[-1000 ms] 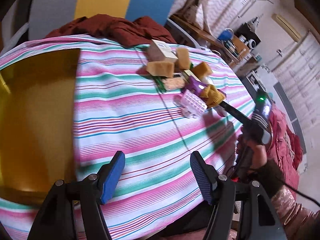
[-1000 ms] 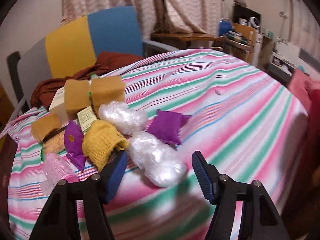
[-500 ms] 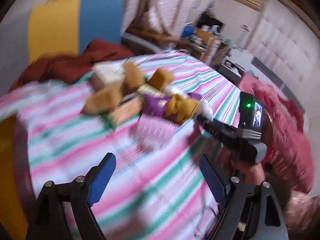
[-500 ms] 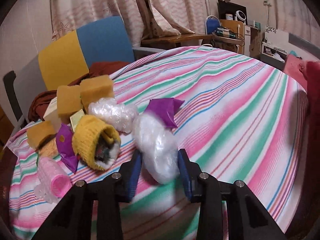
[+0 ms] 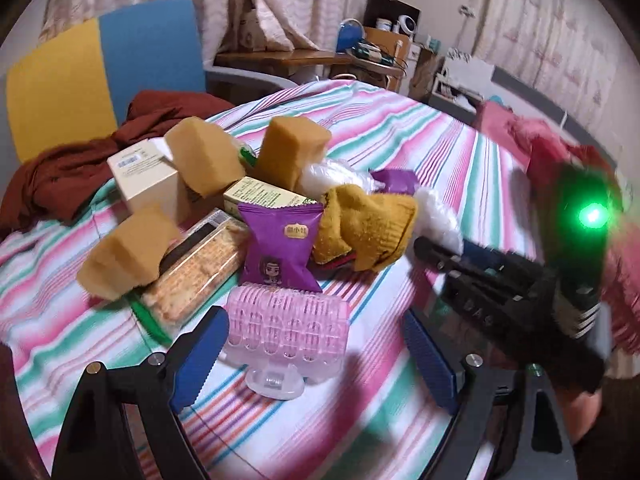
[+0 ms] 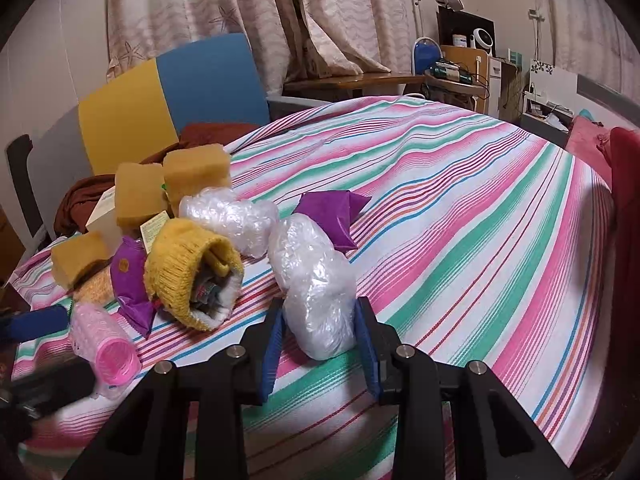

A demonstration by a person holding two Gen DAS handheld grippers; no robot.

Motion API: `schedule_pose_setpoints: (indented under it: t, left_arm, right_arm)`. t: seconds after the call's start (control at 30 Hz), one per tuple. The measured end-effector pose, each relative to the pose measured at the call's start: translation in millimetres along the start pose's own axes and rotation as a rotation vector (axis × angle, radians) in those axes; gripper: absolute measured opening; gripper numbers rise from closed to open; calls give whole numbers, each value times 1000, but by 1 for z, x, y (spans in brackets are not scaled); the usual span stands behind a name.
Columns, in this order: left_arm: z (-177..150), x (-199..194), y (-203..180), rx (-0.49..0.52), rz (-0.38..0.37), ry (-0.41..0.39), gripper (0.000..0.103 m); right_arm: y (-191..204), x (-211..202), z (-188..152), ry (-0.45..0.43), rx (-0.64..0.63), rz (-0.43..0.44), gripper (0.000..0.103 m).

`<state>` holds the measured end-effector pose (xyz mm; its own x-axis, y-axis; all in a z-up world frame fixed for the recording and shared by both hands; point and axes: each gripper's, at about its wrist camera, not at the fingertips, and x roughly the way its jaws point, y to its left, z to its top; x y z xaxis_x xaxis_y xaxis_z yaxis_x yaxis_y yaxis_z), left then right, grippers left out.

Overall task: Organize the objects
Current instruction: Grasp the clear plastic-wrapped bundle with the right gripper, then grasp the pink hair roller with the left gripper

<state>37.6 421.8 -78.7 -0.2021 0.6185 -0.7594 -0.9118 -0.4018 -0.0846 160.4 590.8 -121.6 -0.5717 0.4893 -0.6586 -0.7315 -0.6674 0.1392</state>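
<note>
Jaws of our right gripper (image 6: 320, 334) pinch the bubble-wrap bundle (image 6: 316, 280) on the table (image 6: 460, 220), ready for lifting away, while our left gripper (image 5: 316, 352), wide open, straddles the pink hair roller (image 5: 286, 326), needing closure.

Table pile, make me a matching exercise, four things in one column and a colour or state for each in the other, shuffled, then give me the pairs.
Things:
1. hair roller
2. knit hat
3. bubble wrap roll
4. snack packet

States:
A. purple, lying against the roller
B. squeezed between the right hand-held gripper's pads
C. pink, between the open left hand-held gripper's fingers, not gripped
D. yellow, opening facing the right wrist camera

Pairs: 1-C, 2-D, 3-B, 4-A
</note>
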Motion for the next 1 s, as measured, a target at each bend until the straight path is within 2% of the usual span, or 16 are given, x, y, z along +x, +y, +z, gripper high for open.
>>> schedule_pose_setpoints:
  t: [0.1,0.17,0.23,0.37,0.53,0.7,0.83,1.0]
  left_arm:
    - [-4,1,-5,65,-4,-24,88]
    - [-7,1,-6,93,-9,-29,84]
    - [-10,3,-4,79,5,-19,65]
    - [-11,2,6,-12,-20,-31,65]
    - [-20,-4,1,33,-9,-59,62]
    - [-38,-21,12,-17,-28,-115,61]
    - [-51,-31,16,-33,5,-140,60]
    - [-58,-38,8,-4,35,-165,52]
  right_arm:
    - [0,-1,0,-1,3,3,35]
    - [0,-1,-1,-1,2,1,35]
    - [0,-1,-1,0,1,-1,35]
    - [1,-1,-1,-1,-1,-3,35]
    - [2,-1,-1,-1,-6,-9,35]
    - [2,-2,-1,-5,-9,-14,35]
    - [2,-6,-3,-18,-13,-38,34]
    - [1,-10,-5,-31,-9,-60,34]
